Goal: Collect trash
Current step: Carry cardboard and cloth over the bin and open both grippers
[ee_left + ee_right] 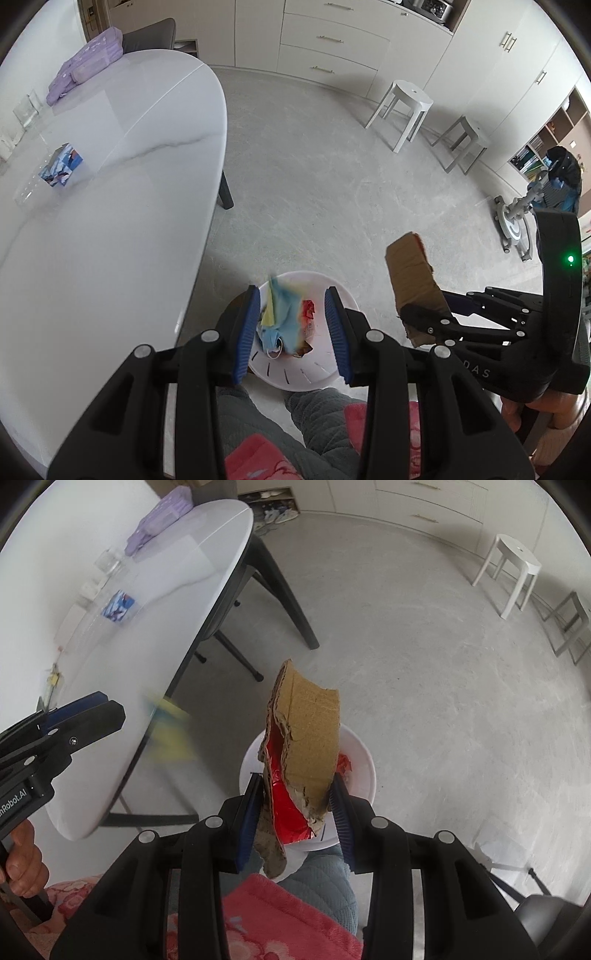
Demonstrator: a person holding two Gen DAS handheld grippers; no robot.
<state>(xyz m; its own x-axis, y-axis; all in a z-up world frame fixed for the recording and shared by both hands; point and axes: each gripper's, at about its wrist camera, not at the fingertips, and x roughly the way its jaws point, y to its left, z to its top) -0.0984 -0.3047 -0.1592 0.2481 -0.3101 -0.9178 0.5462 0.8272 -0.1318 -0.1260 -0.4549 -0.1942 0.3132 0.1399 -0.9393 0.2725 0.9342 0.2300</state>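
Observation:
A white bin [314, 380] stands on the floor by the table's end, with a red wrapper [308, 314] in it. My left gripper [292, 295] hangs over the bin, its blue pads apart. A blue and yellow scrap [280, 317] lies loose between the pads and does not span the gap. From the right wrist the scrap [168, 727] is a blur in the air just past the left gripper [110, 707]. My right gripper [294, 779] is shut on a torn piece of cardboard [310, 731], brown outside and red inside, above the bin [364, 753]. In the left wrist view the cardboard [410, 273] stands up from the right gripper [417, 314].
A white oval table [110, 221] fills the left, bearing a small blue printed box [61, 166], a purple bag [88, 62] and a glass container [27, 110]. Two stools [402, 107] stand by the cabinets. A person's legs and pink slippers [280, 923] are right below the bin.

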